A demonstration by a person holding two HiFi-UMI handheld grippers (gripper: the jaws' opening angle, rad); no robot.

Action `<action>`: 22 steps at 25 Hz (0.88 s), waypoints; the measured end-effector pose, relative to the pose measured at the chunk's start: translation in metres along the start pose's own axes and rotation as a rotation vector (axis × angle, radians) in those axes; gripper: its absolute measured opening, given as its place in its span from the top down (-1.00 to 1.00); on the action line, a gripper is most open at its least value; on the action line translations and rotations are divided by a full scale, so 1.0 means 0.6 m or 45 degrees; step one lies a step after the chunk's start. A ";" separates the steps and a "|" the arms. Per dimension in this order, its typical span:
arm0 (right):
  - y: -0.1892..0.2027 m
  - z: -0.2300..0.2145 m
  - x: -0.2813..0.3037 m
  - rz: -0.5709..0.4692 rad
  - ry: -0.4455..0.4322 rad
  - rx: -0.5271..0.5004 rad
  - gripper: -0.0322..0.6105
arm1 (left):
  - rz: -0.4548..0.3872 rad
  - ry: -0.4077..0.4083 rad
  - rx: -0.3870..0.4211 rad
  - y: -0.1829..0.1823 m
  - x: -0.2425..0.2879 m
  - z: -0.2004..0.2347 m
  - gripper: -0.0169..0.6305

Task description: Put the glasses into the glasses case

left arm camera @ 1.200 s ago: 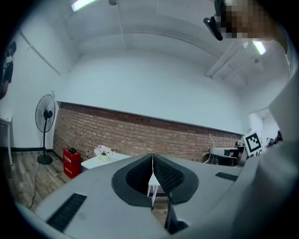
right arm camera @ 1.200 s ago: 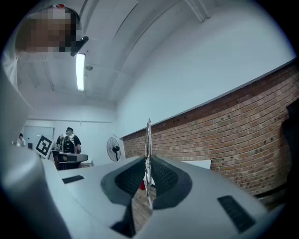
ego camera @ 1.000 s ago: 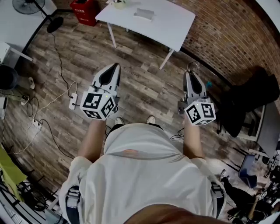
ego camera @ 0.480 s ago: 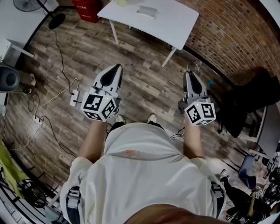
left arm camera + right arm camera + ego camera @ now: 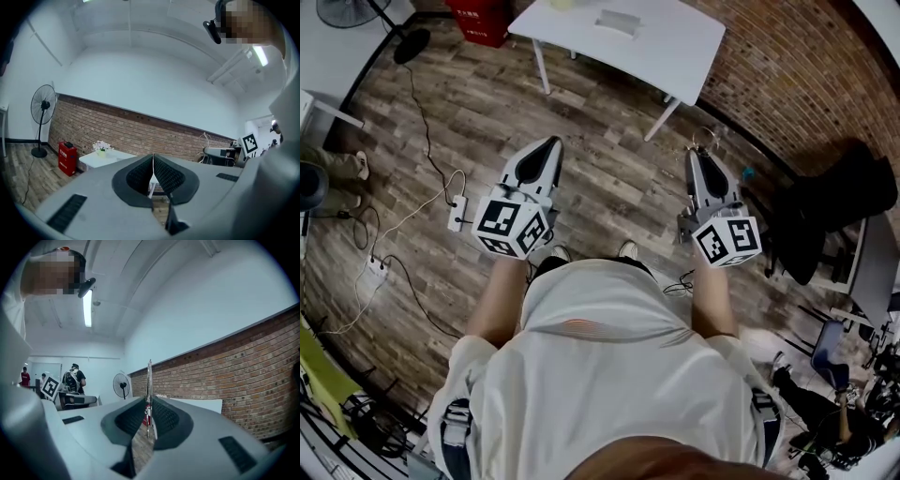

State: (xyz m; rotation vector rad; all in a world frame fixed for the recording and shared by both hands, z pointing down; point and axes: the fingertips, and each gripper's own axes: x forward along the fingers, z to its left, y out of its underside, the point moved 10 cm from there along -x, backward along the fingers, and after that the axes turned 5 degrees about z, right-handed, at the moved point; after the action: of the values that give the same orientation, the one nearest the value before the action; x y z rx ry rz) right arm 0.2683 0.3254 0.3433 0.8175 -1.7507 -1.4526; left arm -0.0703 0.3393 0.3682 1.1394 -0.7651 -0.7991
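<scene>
My right gripper points level and is shut on the glasses, which show as a thin metal edge standing upright between its pads; its jaws have just eased open slightly, with the glasses still between them. In the head view a bit of thin wire frame sticks out past the tips. My left gripper is shut on nothing, its pads touching. A flat grey case-like object lies on the white table ahead, well beyond both grippers.
Wooden floor lies below, with a brick wall on the right. A red bin and a standing fan are left of the table. Cables and a power strip trail on the left; a dark chair stands on the right.
Both grippers have moved forward a little toward the white table. The right gripper has shifted slightly left in the head view. The left jaws stay shut.
</scene>
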 end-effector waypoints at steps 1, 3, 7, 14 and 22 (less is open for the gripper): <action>-0.003 0.011 0.006 -0.002 0.004 -0.016 0.60 | 0.000 0.008 -0.002 -0.001 -0.002 0.010 0.89; -0.007 0.036 0.018 -0.002 0.018 -0.055 0.60 | 0.000 0.025 -0.001 -0.003 -0.008 0.031 0.89; -0.013 0.088 0.047 -0.008 0.033 -0.144 0.60 | -0.007 0.050 0.023 -0.011 -0.027 0.074 0.89; -0.013 0.099 0.100 0.028 0.022 -0.190 0.60 | -0.004 0.066 0.081 -0.017 -0.007 0.109 0.89; -0.034 0.010 0.196 0.009 -0.001 -0.156 0.60 | -0.015 0.047 0.127 -0.059 0.098 0.138 0.89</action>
State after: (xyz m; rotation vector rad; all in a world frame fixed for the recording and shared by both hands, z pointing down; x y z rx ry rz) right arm 0.1991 0.2279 0.3373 0.7462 -1.6454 -1.5394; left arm -0.1162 0.2425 0.3607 1.2457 -0.7751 -0.7544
